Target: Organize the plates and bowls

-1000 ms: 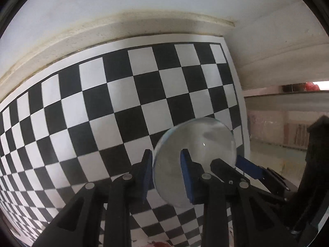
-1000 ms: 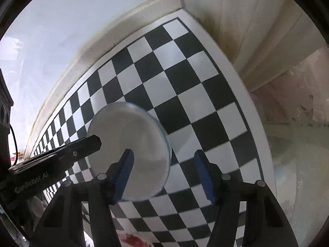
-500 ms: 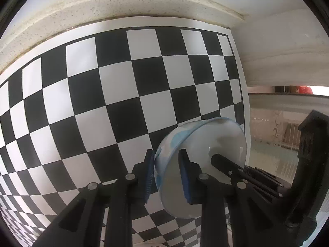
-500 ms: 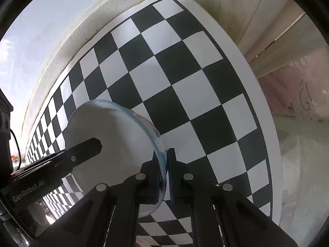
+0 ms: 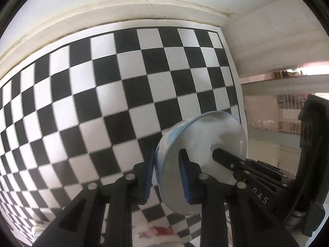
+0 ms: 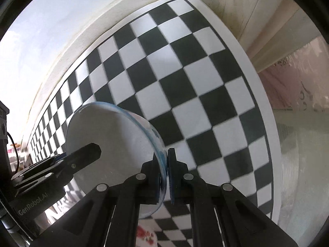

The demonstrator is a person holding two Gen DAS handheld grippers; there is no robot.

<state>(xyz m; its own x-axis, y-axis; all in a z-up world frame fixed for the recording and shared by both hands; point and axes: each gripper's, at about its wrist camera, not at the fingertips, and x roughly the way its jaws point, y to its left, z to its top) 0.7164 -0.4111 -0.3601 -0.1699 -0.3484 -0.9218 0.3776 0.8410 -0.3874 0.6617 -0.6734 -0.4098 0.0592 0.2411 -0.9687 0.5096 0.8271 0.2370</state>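
A white bowl [image 5: 203,131] with a blue-patterned outside hangs above the checkered mat, held from both sides. My left gripper [image 5: 165,175] is shut on its left rim, one blue pad inside the bowl and one outside. My right gripper [image 6: 163,170] is shut on the opposite rim of the same bowl [image 6: 115,131]; its black finger shows inside the bowl in the left wrist view. The left gripper's finger reaches into the bowl from the left in the right wrist view.
A black-and-white checkered mat [image 5: 127,86] covers the counter up to a cream wall ledge [image 5: 123,8]. The mat's right edge [image 6: 265,107] borders a drop to a pale floor. A dish with red floral pattern [image 6: 146,236] peeks at the bottom.
The right gripper went from open beside the bowl to shut on its rim. The left jaws tightened on the bowl. The bowl now sits clear of the mat and both views have shifted across the checks.
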